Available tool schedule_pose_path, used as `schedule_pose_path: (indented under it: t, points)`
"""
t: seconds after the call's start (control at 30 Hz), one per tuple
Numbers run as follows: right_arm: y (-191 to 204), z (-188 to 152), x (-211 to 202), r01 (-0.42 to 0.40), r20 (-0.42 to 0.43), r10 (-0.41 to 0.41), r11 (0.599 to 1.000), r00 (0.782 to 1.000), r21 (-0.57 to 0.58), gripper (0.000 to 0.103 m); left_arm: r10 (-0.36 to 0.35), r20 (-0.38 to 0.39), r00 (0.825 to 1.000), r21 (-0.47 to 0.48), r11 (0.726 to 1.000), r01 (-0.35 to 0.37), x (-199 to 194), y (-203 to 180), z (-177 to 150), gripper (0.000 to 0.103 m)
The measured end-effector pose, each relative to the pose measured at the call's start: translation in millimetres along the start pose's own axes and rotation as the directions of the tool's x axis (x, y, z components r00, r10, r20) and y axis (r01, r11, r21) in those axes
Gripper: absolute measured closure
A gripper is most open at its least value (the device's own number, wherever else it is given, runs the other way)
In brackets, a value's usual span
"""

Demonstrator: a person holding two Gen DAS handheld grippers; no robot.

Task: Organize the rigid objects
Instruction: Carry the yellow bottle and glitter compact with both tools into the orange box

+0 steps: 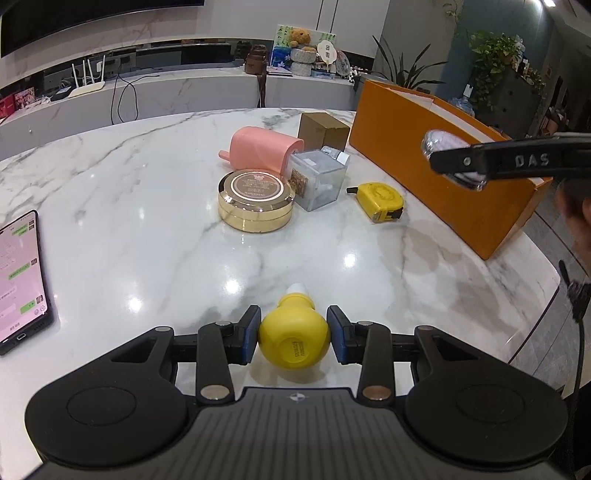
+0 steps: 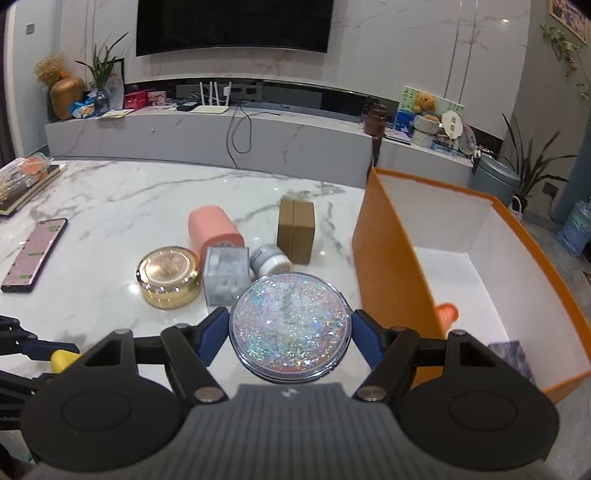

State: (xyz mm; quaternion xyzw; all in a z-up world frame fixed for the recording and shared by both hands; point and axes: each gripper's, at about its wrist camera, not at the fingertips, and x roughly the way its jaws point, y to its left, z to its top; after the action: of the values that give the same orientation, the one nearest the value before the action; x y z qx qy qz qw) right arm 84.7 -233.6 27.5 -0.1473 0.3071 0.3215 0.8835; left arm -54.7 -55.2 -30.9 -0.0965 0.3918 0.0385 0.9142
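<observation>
Still loose on the marble table (image 1: 147, 206), counted: one gold round tin (image 1: 256, 199), one pink cup (image 1: 263, 147) tipped on its side right behind it, one clear grey cube box (image 1: 317, 179) just beside the tin, one small silver-white jar (image 2: 268, 259) lying tucked behind the cube, one brown cardboard box (image 1: 323, 128) standing upright further back, one yellow tape measure (image 1: 380, 201) between the cube and the orange box (image 1: 443, 192). So six loose pieces, plus two more in the claws. Left gripper (image 1: 294, 336): nearly shut, blue pads (image 1: 251, 338) pressed on both sides of one yellow bottle (image 1: 293, 338), round bottom facing the camera, white tip pointing away, down low over the near edge of the table. Right gripper (image 2: 290, 334): about half open but clamped on one round glitter case (image 2: 289, 326), a flat clear disc full of sparkly flakes, pinched at its rim from both sides and held up in the air next to the orange box's near wall. Inside the orange box, white lining, one orange rounded thing (image 2: 447, 314) poking out behind the wall and one bluish flat thing (image 2: 511, 360) in the near corner, can't tell what either is. Off to the left on the table, one phone (image 1: 22, 280) with its screen lit. Past the table, a long marble console (image 2: 207, 129) with one router (image 2: 212, 99) and a teddy bear (image 2: 424, 101), and one TV (image 2: 232, 26) on the wall.
</observation>
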Motion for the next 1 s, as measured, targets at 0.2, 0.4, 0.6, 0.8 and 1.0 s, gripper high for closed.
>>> schedule_pose_path:
  t: [0.2,0.4,0.6,0.8,1.0]
  points:
    - [-11,12,-12,-0.013,0.026,0.013,1.0,1.0,0.003,0.032,0.017,0.005,1.0,0.028,0.999,-0.017,-8,-6,10,0.059]
    - [-29,22,-22,-0.007,0.064,0.003,0.999,0.998,0.051,0.032,0.034,0.013,0.999,0.069,0.997,-0.035,-16,-15,23,0.059]
    - [-49,30,-29,-0.003,0.102,-0.007,0.994,0.995,0.106,0.032,0.043,0.03,0.999,0.098,0.994,-0.046,-26,-22,47,0.059]
    - [-78,33,-23,0.025,0.108,-0.045,0.984,0.993,0.179,0.032,0.021,0.041,0.999,0.127,0.992,-0.026,-32,-39,87,0.059]
    - [-109,36,-24,0.059,0.114,-0.086,0.973,0.99,0.225,0.032,-0.022,0.067,0.998,0.162,0.987,0.01,-27,-66,131,0.059]
